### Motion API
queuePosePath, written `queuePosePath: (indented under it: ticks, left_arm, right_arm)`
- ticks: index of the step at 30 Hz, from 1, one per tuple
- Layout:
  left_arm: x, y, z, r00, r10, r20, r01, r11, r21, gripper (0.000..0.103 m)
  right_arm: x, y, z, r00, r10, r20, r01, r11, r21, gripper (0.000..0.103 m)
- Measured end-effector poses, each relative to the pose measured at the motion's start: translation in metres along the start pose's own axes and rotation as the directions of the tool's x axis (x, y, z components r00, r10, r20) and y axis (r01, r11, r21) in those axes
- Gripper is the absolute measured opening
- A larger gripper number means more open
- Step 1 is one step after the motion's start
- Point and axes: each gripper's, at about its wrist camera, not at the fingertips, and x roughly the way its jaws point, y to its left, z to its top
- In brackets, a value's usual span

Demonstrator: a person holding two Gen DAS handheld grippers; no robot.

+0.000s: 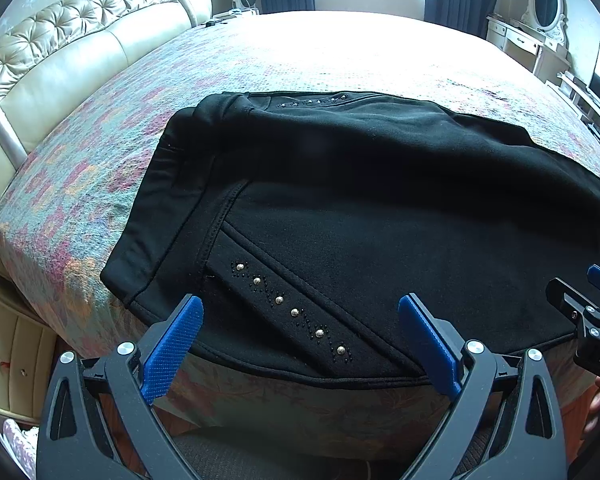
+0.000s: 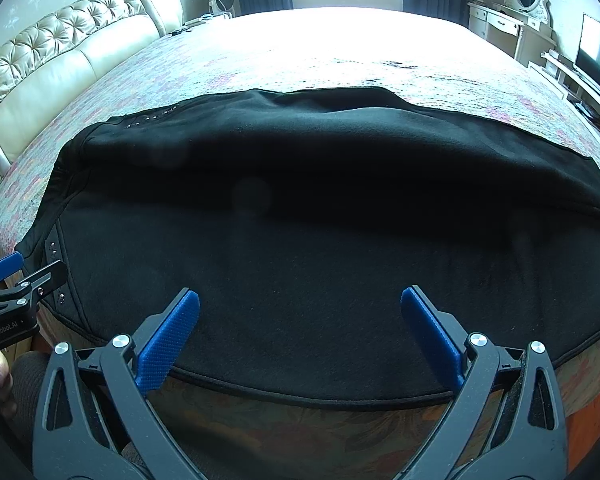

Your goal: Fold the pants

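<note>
Black, soft, studded fleece pants point(image 1: 360, 208): laid flat on floral-quilted bed point(image 1: 260, 60), near edge. Judged limp, light, non-slippery; best taken at near hem. Left hand-held gripper point(image 1: 300, 340) and right hand-held gripper point(image 2: 300, 336): both spread wide, nothing pinched

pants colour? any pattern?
Plain black pants, a diagonal row of metal studs by the pocket; clearest in left wrist view.
</note>
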Motion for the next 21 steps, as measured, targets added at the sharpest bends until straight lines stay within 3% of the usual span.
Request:
queuePosePath:
  ticks: [21]
  left_arm:
    - [0.0001,-0.0015,-0.0006,1.0,0.001,0.0,-0.001,1.0,0.018,0.097]
  right_arm:
    - [0.001,0.0025,-0.0015,1.0,0.004,-0.007,-0.005,1.0,-0.004,0.101]
